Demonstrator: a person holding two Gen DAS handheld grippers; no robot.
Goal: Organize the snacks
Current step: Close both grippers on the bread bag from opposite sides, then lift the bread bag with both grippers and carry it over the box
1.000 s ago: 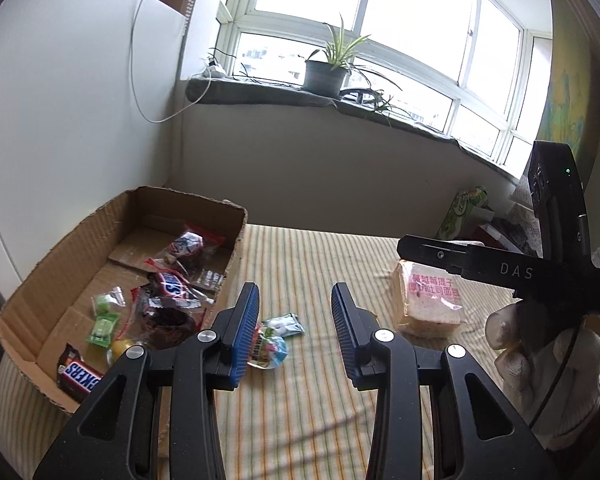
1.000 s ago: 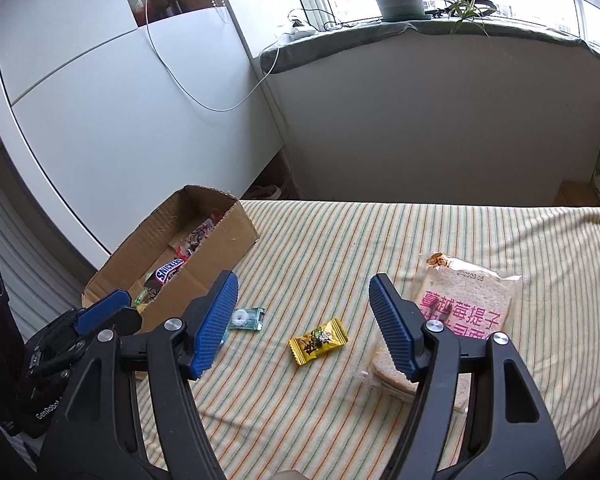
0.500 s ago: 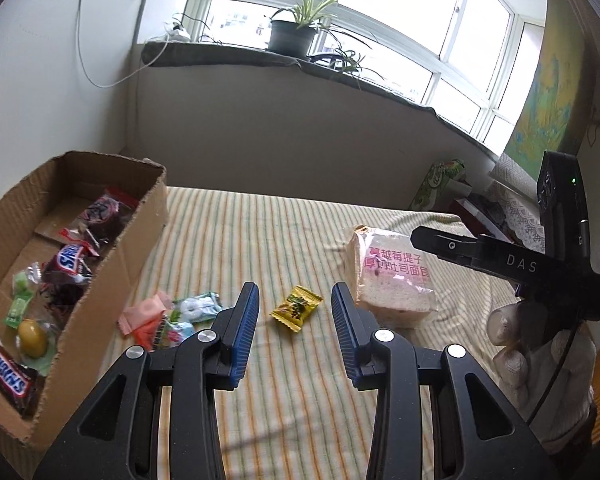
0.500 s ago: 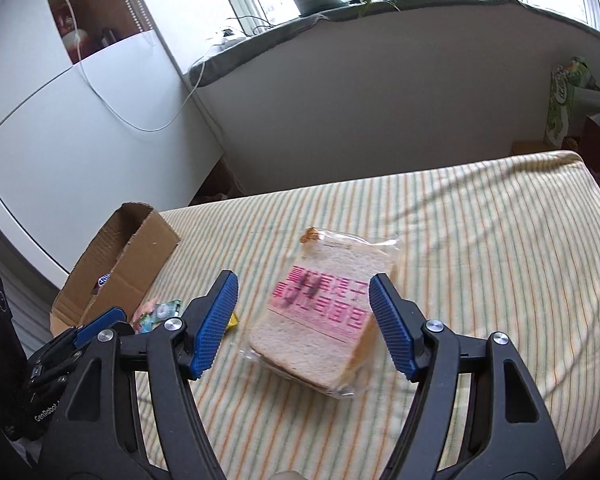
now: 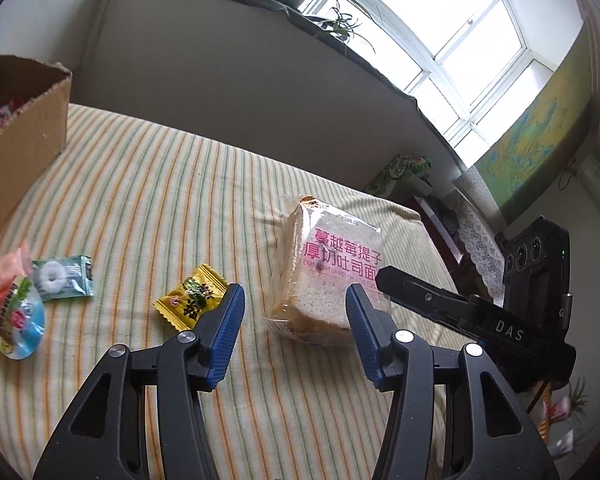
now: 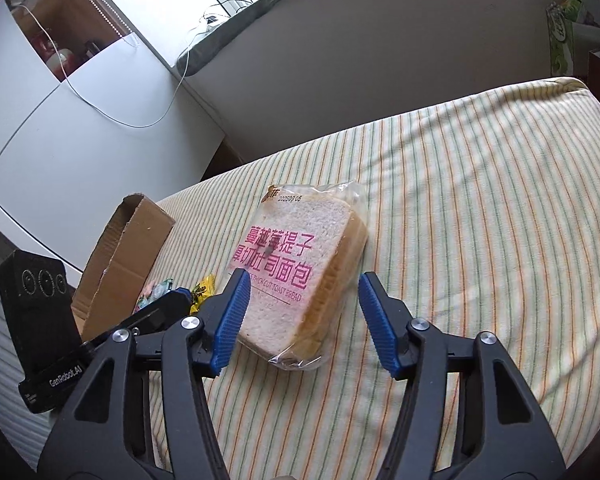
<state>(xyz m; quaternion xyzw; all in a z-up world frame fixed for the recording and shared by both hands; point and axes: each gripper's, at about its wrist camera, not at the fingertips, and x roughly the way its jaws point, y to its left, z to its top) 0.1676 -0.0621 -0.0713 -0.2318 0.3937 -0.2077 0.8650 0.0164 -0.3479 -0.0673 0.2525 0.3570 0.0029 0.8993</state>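
A clear bag of sliced toast bread (image 5: 332,264) with pink print lies on the striped bedcover (image 5: 148,184). My left gripper (image 5: 295,300) points down at its near left corner. Its jaws are opening, with the bread's end between the blue pads and untouched. My right gripper (image 6: 304,280) straddles the same bread (image 6: 296,264) from the other side. Its jaws are closing, and the right pad is still clear of the bag. A yellow candy (image 5: 192,296), a mint candy (image 5: 62,276) and a round jelly cup (image 5: 18,320) lie left of the bread. The cardboard box (image 5: 24,128) stands further left.
In the right wrist view the box (image 6: 128,256) is at the left, behind the left gripper's black camera body (image 6: 40,300). A green packet (image 5: 404,168) stands past the bed's far right corner. A wall with a plant-lined sill runs behind the bed.
Both grippers swung away from the box and the candies to the bread and came lower and closer. The left jaws stand wider than before, the right jaws narrower.
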